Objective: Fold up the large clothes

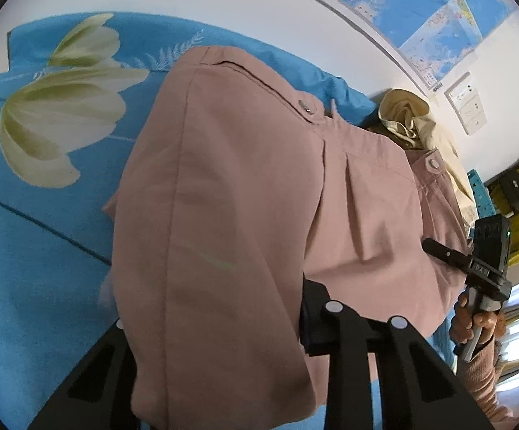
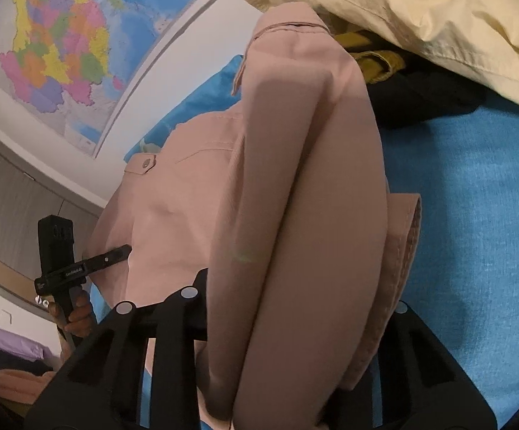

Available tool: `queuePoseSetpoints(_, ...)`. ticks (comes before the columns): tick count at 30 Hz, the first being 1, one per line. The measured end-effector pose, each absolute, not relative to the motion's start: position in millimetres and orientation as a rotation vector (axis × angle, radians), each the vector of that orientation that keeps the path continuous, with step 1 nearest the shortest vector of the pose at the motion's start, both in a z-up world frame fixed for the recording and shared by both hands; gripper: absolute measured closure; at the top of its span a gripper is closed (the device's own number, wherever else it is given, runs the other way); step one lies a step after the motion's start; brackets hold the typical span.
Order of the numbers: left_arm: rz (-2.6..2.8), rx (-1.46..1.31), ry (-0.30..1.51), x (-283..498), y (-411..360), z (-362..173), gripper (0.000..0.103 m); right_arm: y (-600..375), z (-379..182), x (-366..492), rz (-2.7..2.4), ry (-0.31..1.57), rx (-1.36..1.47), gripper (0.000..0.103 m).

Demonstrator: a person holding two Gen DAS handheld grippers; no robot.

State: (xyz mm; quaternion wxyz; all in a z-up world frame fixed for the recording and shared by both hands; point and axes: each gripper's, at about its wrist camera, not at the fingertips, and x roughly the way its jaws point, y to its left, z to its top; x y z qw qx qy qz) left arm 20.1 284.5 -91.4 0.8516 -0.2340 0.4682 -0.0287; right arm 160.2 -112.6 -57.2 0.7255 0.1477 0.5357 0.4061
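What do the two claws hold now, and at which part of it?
Both hold the pink garment: the left claw and the right claw each pinch a bunched fold at its near end. Which part exactly cannot be told.

Trousers (image 1: 245, 186) lie on a bedspread (image 1: 37, 258), a heap of clothes (image 1: 413, 122) beyond them, maps (image 2: 58, 43) on the far wall.
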Motion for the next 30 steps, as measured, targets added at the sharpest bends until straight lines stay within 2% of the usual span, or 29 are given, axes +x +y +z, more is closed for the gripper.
queuePoseSetpoints(1,-0.061,-0.476,0.982,21.2,283.7,-91.1,0.071,-112.9,-58.9,162.5,0.887,1.189,0.332,0.054)
queuePoseSetpoints(2,-0.069,-0.479,0.990,22.8,284.9,-93.3,0.067,-112.9,-61.7,164.7,0.888,1.201,0.353,0.044)
queuePoseSetpoints(3,-0.076,-0.499,1.003,25.5,287.8,-97.1,0.060,-113.5,-62.9,165.6,0.905,1.203,0.380,0.041)
queuePoseSetpoints(4,-0.084,-0.528,1.002,27.6,290.7,-99.4,0.060,-114.6,-63.2,166.6,0.919,1.203,0.402,0.039)
queuePoseSetpoints(6,-0.098,-0.560,0.996,29.3,295.6,-99.6,0.060,-113.2,-62.5,168.3,0.917,1.207,0.408,0.040)
queuePoseSetpoints(7,-0.097,-0.572,0.996,30.6,296.7,-100.0,0.061,-112.2,-62.0,168.5,0.909,1.202,0.405,0.050)
queuePoseSetpoints(8,-0.095,-0.572,0.995,30.8,296.8,-100.2,0.064,-109.4,-62.4,168.4,0.905,1.206,0.384,0.065)
queuePoseSetpoints(9,-0.093,-0.563,0.996,31.1,295.7,-100.0,0.068,-108.4,-63.4,167.7,0.906,1.211,0.372,0.067)
queuePoseSetpoints(11,-0.095,-0.550,0.994,30.3,293.7,-98.3,0.075,-110.3,-62.4,166.8,0.904,1.209,0.375,0.077)
queuePoseSetpoints(13,-0.098,-0.542,0.984,29.2,291.3,-94.2,0.084,-111.3,-51.8,162.8,0.912,1.175,0.360,0.081)
queuePoseSetpoints(17,-0.108,-0.506,0.945,25.3,286.6,-75.2,0.090,-105.4,-20.9,153.8,0.942,1.090,0.311,0.086)
queuePoseSetpoints(25,-0.160,-0.526,0.828,-9.6,297.9,-27.0,0.092,-106.7,39.5,140.1,1.053,0.943,0.281,0.086)
queuePoseSetpoints(27,-0.148,-0.527,0.871,-10.4,300.1,-38.9,0.085,-107.5,25.0,144.0,1.001,0.993,0.243,0.081)
queuePoseSetpoints(29,-0.101,-0.482,0.959,-4.8,300.7,-59.7,0.078,-103.3,-7.5,153.6,0.944,1.116,0.220,0.066)
queuePoseSetpoints(30,-0.074,-0.453,1.011,-2.4,300.9,-72.1,0.068,-103.4,-15.9,155.8,0.915,1.140,0.208,0.060)
